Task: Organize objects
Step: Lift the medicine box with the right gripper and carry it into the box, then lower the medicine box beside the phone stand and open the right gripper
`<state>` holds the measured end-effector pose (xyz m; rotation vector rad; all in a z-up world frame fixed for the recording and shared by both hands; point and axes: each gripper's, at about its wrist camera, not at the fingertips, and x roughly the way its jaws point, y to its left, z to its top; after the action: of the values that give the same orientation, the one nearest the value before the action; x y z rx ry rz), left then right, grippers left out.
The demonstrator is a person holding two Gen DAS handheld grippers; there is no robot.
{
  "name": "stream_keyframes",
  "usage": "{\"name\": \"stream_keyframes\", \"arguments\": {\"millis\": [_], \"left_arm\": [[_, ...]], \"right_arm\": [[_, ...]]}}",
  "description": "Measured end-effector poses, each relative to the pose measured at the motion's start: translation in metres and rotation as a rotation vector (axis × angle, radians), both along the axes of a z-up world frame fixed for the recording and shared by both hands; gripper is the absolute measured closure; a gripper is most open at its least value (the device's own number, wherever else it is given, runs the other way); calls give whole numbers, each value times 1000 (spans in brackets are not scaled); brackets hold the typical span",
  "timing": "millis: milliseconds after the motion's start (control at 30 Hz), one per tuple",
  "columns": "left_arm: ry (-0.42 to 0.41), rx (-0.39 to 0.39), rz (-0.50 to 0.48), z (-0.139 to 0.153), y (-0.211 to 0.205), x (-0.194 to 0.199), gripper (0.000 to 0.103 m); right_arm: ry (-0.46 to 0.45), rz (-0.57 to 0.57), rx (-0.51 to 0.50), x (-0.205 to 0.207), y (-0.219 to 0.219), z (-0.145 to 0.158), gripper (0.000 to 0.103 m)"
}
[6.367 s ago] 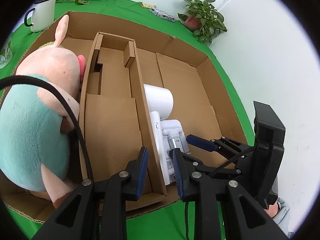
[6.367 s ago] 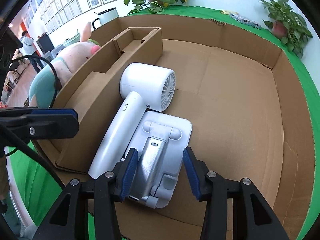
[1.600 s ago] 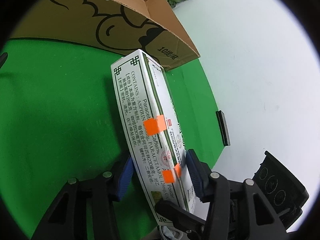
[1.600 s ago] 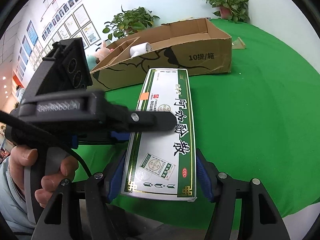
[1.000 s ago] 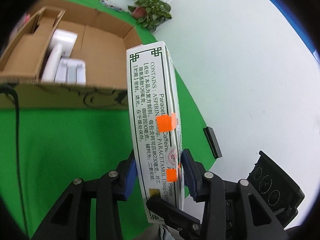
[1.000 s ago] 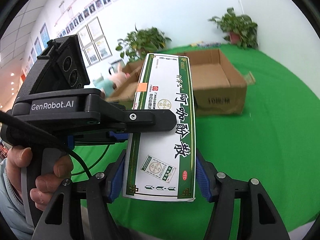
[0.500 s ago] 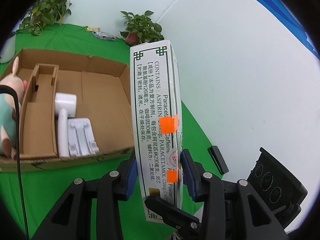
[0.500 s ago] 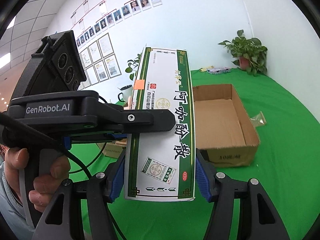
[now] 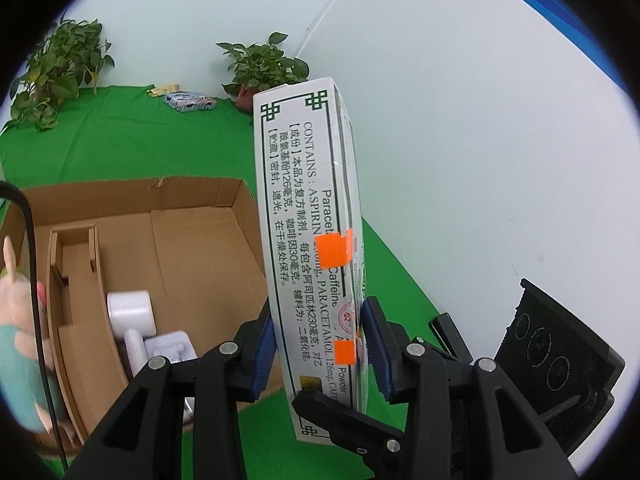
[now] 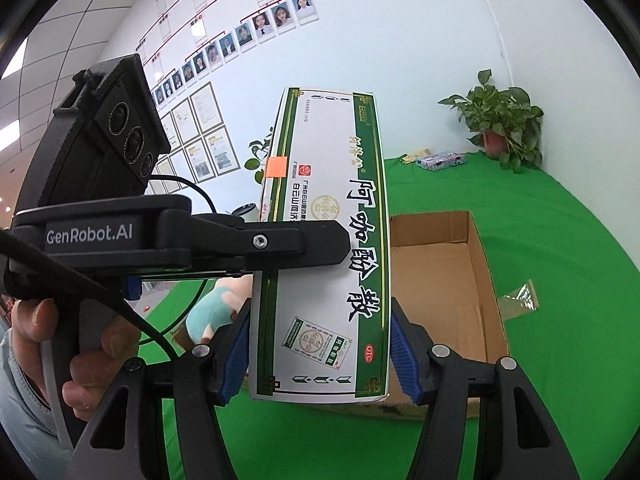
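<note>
My left claw grips the narrow side faces of the medicine box, blue pads pressed to it; my right claw clamps the same medicine box across its broad printed face, so both are closed on it at part width and it hangs above the worktop, long axis running away from the cameras. Item beyond: open cardboard box below and to the left, holding a white hair dryer, a white stand and a cardboard divider; a plush pig sits at its left edge. The medicine box blocks much of the carton from the right view. Further out: two potted plants, a small patterned packet, green cloth covering the worktop, pale walls, framed photographs. Legible: "CONTAINS: ASPIRIN", "PARACETAMOL", "OTC"; orange stickers; "GenRobot.AI" on the left claw's housing.
</note>
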<state>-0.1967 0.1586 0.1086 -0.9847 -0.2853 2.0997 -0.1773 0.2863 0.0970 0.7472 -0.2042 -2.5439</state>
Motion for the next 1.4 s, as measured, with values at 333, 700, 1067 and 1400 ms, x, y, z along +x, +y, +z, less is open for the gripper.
{"name": "stream_keyframes", "arguments": {"millis": [333, 700, 1067, 1400], "left_arm": [[-103, -22, 14, -26, 11, -41, 63], [-350, -39, 48, -130, 16, -88, 64], [-431, -103, 82, -157, 14, -102, 55], [-341, -252, 215, -129, -19, -84, 55]], "right_arm": [[-126, 1, -33, -55, 10, -16, 45], [-380, 42, -12, -107, 11, -108, 45], [-457, 21, 61, -126, 1, -147, 45], [-497, -48, 140, -130, -7, -154, 44]]}}
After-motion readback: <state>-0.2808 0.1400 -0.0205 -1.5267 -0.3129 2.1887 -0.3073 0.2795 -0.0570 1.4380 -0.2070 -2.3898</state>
